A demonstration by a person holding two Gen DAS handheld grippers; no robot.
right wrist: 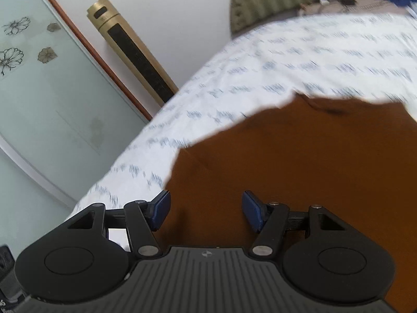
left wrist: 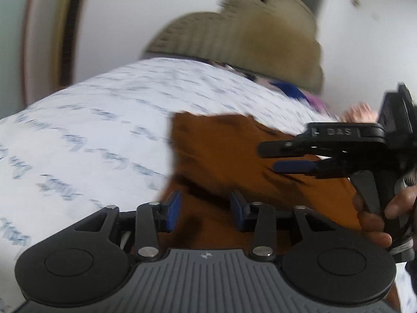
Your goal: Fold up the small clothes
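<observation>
A brown small garment (left wrist: 224,151) lies on the white printed bedsheet (left wrist: 91,130), with creases across its near part. My left gripper (left wrist: 206,210) hovers over the garment's near left edge, its blue pads (left wrist: 173,210) apart and pressing on nothing. From the right, my right gripper (left wrist: 284,157) reaches in over the cloth, held by a person's hand (left wrist: 372,216). In the right wrist view the garment (right wrist: 299,169) fills the lower right. The right gripper (right wrist: 207,210) stands open just above it, near its left edge, and no cloth is pinched between the pads.
An olive ribbed cushion (left wrist: 247,34) stands at the head of the bed, with blue and purple cloth (left wrist: 294,91) in front of it. A gold post (right wrist: 133,52) leans on the white wall beside a flower-printed glass door (right wrist: 39,91). The sheet (right wrist: 286,60) extends left of and beyond the garment.
</observation>
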